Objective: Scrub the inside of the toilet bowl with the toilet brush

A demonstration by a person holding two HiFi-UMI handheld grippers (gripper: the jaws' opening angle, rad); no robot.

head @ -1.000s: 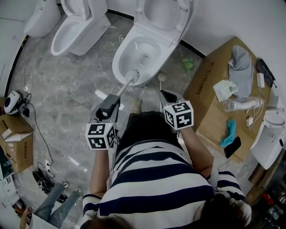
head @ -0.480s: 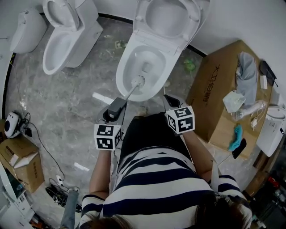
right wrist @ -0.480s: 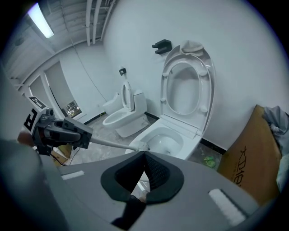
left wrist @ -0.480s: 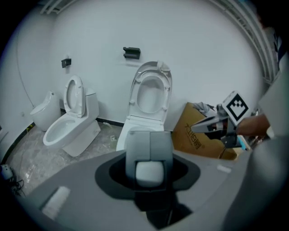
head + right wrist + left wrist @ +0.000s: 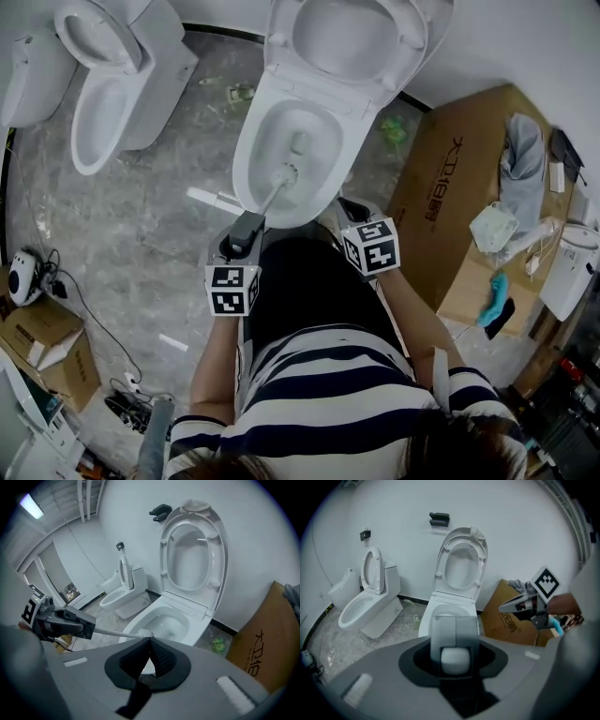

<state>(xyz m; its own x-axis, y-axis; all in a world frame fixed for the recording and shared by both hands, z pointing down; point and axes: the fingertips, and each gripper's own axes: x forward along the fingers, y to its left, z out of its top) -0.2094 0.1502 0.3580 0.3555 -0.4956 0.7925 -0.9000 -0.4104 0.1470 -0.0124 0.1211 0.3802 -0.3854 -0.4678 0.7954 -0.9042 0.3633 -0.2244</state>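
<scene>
Since a second ago the toilet brush head [image 5: 286, 173] has been travelling off the front rim and into the toilet bowl [image 5: 251, 141]. It is now sitting inside at the bowl's 6 o'clock, short of the drain hollow.

The left gripper [image 5: 246, 229] is clamping its jaws shut on the brush handle [image 5: 270, 195], which is slanting toward 1 o'clock into the bowl.

The right gripper [image 5: 351, 206] is pressing its jaws together on nothing and hovering at 3 o'clock of the left one, just outside the front rim.

The seat and lid [image 5: 349, 37] are standing raised at 12 o'clock.

A cardboard box [image 5: 450, 187] is lying at 3 o'clock of the toilet, and a second toilet [image 5: 103, 103] is standing at 9 o'clock.
</scene>
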